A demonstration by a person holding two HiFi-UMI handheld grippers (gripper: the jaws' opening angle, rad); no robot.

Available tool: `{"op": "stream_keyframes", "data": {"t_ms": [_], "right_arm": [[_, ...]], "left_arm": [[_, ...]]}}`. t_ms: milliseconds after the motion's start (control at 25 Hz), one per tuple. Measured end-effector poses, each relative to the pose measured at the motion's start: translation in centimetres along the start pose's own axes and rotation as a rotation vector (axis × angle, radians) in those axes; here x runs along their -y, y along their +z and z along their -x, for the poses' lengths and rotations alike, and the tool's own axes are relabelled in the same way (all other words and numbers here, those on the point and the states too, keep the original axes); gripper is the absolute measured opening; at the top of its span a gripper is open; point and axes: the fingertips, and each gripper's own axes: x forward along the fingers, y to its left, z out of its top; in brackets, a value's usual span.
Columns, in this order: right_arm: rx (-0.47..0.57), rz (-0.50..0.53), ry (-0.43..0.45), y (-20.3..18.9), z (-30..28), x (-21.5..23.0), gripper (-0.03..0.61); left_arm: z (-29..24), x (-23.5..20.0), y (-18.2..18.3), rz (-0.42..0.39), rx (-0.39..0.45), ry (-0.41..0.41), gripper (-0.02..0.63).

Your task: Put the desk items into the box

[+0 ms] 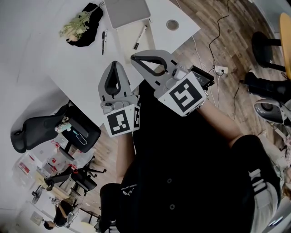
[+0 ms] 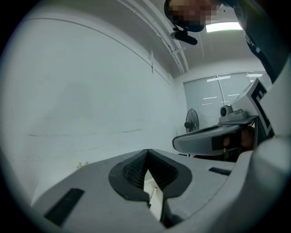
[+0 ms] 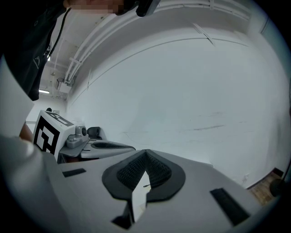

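Pens lie on the white surface: a dark one left of the gray box and a white one with a black cap just below the box's near right corner. Further left, a dried sprig rests on a black cloth. The box sits at the far side (the picture's top edge cuts it off).

Both claws are held up close to the person's body, at the near edge of the surface and well apart from the items. The left claw is pressed together at its tips with nothing between them, and the right claw is pressed together too, also empty. They hang side by side, tips pointing toward the pens.
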Motion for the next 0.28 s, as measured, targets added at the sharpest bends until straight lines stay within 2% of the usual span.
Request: {"op": "stream_keyframes", "data": {"t_ms": [280], "right_arm": [[-0.006, 0.002, 0.01, -0.3, 1.0, -0.2, -0.003]], "left_arm": [[0.3, 1.2, -0.1, -0.005, -0.001, -0.008, 0.008]]}}
